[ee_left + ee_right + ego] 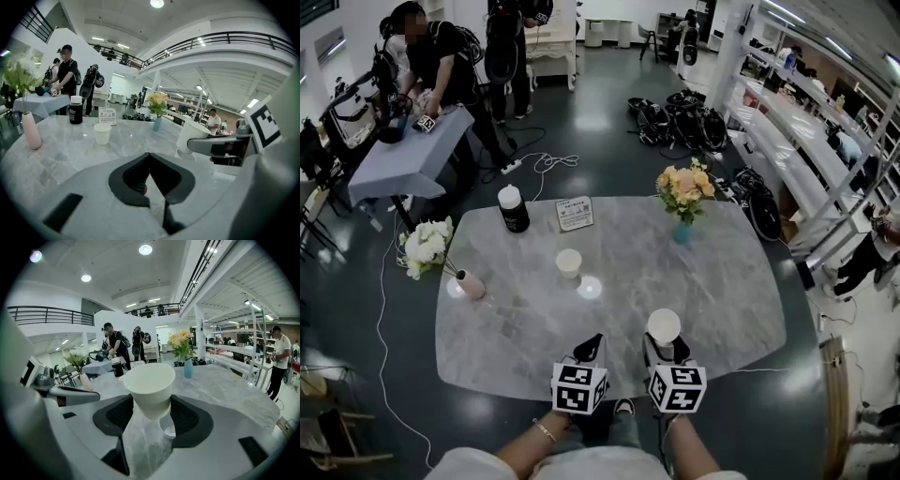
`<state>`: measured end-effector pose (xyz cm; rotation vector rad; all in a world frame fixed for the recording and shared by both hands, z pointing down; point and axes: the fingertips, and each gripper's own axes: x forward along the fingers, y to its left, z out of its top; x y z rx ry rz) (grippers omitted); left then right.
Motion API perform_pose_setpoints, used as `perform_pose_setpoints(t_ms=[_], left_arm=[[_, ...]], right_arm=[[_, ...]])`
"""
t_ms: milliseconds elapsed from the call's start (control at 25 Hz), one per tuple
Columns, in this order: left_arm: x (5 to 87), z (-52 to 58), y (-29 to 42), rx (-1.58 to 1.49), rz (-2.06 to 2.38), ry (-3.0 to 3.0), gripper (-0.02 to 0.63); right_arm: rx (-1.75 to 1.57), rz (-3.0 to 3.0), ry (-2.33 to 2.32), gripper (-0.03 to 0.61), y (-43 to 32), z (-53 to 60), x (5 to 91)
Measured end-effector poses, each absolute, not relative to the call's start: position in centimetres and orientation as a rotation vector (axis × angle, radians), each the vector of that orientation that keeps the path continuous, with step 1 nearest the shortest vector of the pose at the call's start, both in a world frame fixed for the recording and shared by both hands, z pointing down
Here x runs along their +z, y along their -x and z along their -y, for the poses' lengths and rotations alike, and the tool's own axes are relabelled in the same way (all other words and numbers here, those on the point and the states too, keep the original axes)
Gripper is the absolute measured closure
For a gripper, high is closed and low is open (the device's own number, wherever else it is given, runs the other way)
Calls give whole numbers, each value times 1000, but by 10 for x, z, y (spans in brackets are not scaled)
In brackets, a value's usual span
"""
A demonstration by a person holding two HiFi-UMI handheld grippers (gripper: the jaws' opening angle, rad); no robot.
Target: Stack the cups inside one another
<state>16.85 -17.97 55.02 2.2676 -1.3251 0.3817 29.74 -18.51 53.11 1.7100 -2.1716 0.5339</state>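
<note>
Right tool (pixel 150 409) clamped a white cup (pixel 149 383) upright, left tool (pixel 150 177) clenched empty; sound practice was judged to be centring it over the standing cup (pixel 568 262) on the worktop (pixel 722 281) before lowering.

A big open hall serving as a work studio. Beyond the table (pixel 722 281), ahead of the left gripper (pixel 592 345), a dark glossy floor (pixel 600 103) holds loose cables (pixel 548 161) and heaped black bags (pixel 675 120); farther left, people (pixel 441 56) work at a draped bench (pixel 408 159). Right of the right gripper (pixel 665 347) run long white shelves (pixel 787 117). A railed mezzanine (pixel 225 38) and ceiling lamps (pixel 145 249) sit overhead.
</note>
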Motion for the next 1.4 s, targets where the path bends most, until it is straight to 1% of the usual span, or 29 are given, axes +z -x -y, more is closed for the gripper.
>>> perform_pose_setpoints(t_ms=[480,1400], left_arm=[[556,180,-200,403,1231,-2302,618],[594,174,-231,502,1193,-2235,618]], right_arm=[[569,2112,-1791,342,-328,176,537],[646,2131,-1717,342,-341,181,571]])
